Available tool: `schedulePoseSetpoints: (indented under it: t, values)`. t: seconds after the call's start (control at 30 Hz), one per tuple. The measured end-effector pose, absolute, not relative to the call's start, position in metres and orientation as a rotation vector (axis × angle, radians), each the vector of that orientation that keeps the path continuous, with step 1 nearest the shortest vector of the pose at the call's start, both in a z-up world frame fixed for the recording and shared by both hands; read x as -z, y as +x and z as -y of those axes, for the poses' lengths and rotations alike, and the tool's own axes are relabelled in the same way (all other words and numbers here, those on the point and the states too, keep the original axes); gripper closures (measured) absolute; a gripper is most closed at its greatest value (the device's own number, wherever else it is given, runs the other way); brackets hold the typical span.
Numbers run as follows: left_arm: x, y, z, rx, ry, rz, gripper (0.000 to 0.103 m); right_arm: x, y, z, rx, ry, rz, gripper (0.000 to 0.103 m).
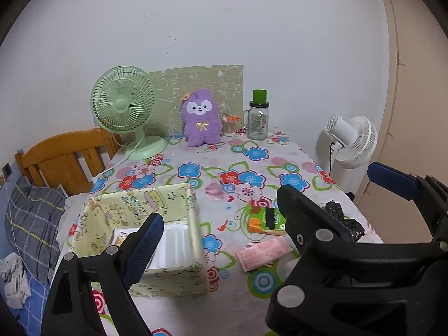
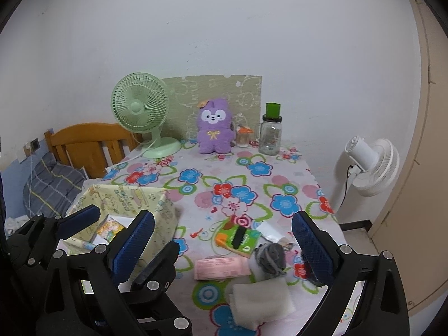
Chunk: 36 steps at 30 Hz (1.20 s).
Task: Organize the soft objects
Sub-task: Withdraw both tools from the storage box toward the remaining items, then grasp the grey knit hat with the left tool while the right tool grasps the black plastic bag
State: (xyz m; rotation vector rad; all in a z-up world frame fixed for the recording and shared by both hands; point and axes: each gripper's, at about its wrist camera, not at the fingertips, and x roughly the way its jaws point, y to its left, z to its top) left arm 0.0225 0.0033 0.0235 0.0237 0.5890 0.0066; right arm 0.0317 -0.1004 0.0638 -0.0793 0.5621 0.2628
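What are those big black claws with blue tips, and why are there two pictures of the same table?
They are two hand-held grabbers; a person holds one in each hand. Each carries a camera looking along its fingers, so you get one picture per hand. The left gripper is seen from its own camera, and the right gripper from its own. Both are open and hold nothing.

On the flowery tablecloth stand a green desk fan, a purple plush bunny and a glass jar with a green lid. Nearer are a pale yellow cartoon-print box, a green and orange packet, a pink packet, a grey bundled sock and a folded white cloth.
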Motion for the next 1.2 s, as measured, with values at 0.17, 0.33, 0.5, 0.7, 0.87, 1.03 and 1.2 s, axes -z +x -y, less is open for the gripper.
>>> schedulePoseSetpoints:
  t: [0.17, 0.33, 0.5, 0.7, 0.87, 1.03, 1.2]
  values:
    - [-0.020, 0.027, 0.011, 0.010, 0.030, -0.590, 0.010, -0.061, 0.034, 0.113, -0.254, -0.084, -0.554, 0.003]
    - [-0.016, 0.030, 0.019, 0.038, 0.019, -0.593, 0.010, -0.057, 0.036, 0.123, -0.248, -0.090, -0.544, 0.003]
    - [-0.008, 0.036, 0.029, 0.045, 0.021, -0.600, 0.010, -0.048, 0.042, 0.131, -0.245, -0.096, -0.549, 0.003]
    - [0.005, 0.043, 0.038, 0.049, 0.021, -0.601, 0.010, -0.034, 0.049, 0.144, -0.248, -0.091, -0.559, 0.003]
    - [0.020, 0.054, 0.047, 0.060, 0.023, -0.627, 0.010, -0.019, 0.059, 0.153, -0.241, -0.096, -0.577, 0.006]
    - [0.034, 0.063, 0.052, 0.072, 0.024, -0.648, 0.010, -0.004, 0.068, 0.164, -0.233, -0.079, -0.594, 0.007]
    - [0.047, 0.070, 0.060, 0.085, 0.032, -0.677, 0.010, 0.011, 0.076, 0.176, -0.213, -0.067, -0.621, 0.008]
